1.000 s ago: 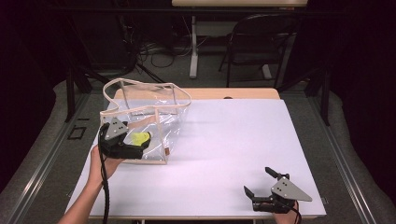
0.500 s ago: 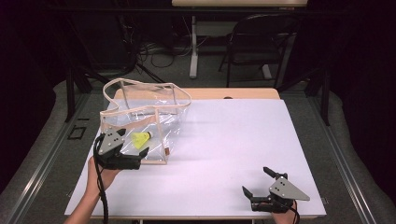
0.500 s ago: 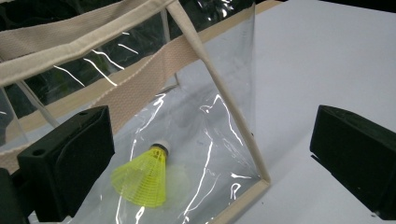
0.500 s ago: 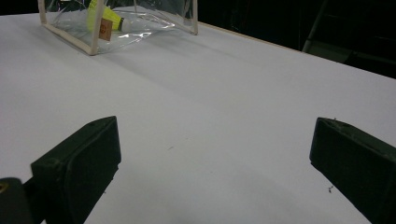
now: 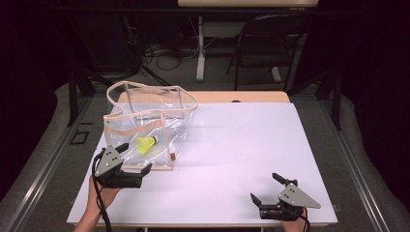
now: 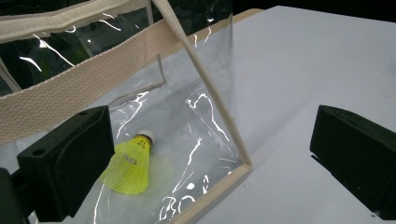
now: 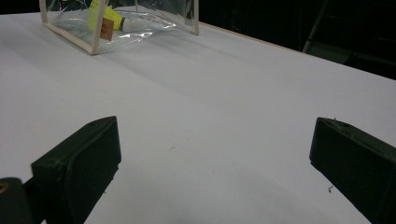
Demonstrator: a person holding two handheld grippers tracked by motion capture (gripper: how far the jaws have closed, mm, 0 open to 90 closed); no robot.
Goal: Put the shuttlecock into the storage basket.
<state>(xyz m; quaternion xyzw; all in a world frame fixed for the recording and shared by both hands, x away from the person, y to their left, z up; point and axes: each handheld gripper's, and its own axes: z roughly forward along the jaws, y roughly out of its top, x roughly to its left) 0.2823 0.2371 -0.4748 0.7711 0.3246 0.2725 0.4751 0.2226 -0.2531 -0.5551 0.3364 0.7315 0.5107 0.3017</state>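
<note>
A clear plastic bag (image 5: 164, 121) with beige webbing trim and handles stands on the white table (image 5: 241, 150) at the left. Inside it lies a yellow shuttlecock (image 5: 146, 144) (image 6: 130, 163) (image 7: 105, 15). My left gripper (image 5: 135, 157) (image 6: 210, 158) is open just outside the bag's near side, with nothing between its jaws. The bag's beige bottom corner (image 6: 243, 165) lies between them in the left gripper view. At the table's near right edge my right gripper (image 5: 267, 188) (image 7: 215, 163) rests open over bare white surface, far from the bag (image 7: 121, 23).
A dark chair (image 5: 270, 43) and a white table leg (image 5: 200, 48) with loose cables stand on the floor behind the table. A wooden strip (image 5: 241, 96) edges the table's far side. Bare white surface stretches between the bag and the right gripper.
My left gripper has drawn back out of the bag toward the near edge and let go of the shuttlecock, which now lies inside the bag. The right gripper has barely moved.
</note>
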